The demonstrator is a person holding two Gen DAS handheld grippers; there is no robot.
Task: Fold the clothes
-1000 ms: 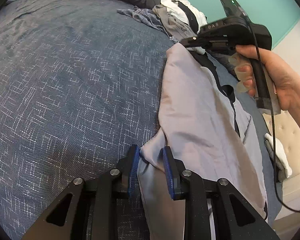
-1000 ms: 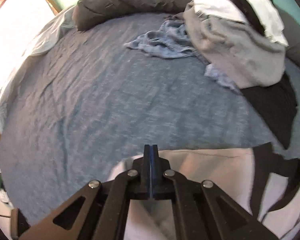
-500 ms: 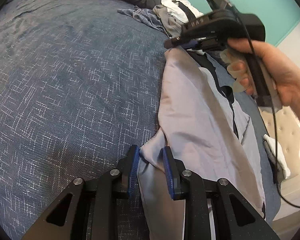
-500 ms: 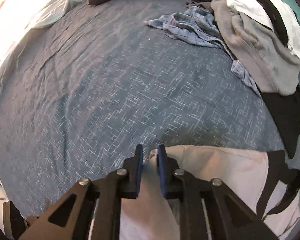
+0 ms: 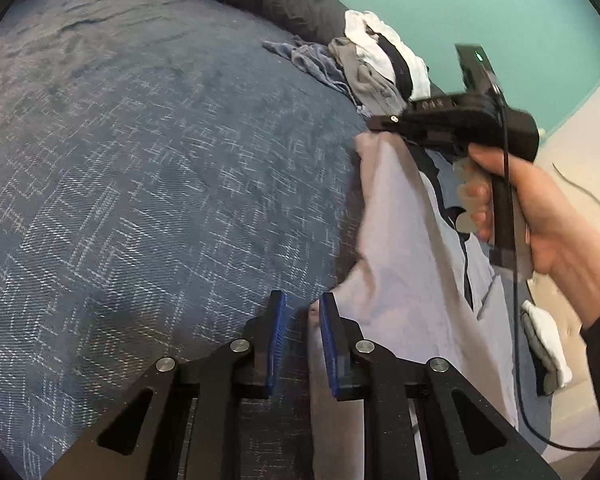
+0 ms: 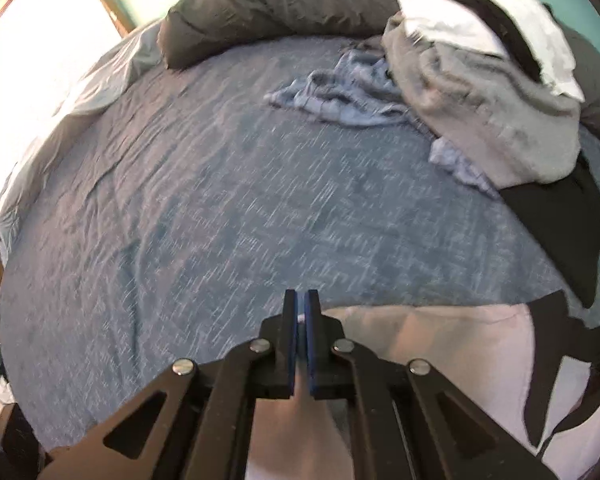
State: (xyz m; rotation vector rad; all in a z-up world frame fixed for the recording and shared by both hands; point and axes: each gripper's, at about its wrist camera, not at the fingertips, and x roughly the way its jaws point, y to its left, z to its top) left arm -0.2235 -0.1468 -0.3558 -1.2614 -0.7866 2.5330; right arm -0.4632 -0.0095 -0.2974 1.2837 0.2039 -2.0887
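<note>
A light grey garment with black trim (image 5: 400,248) lies along the right side of the blue bedspread (image 5: 160,184). My left gripper (image 5: 302,312) is open, its jaws apart, with the garment's near corner just beside the right pad, not held. My right gripper (image 6: 301,314) is shut on the garment's far corner (image 6: 420,320). It also shows in the left wrist view (image 5: 370,124), held by a hand above that corner.
A pile of clothes (image 6: 480,92), white, grey, black and blue plaid, lies at the back right of the bed. A dark pillow (image 6: 268,4) runs along the headboard. A white cloth (image 5: 548,344) lies off the bed's right edge.
My right gripper opened half a second ago and has shut again on the garment's corner. The garment's near corner has slipped out from between my left gripper's jaws.
</note>
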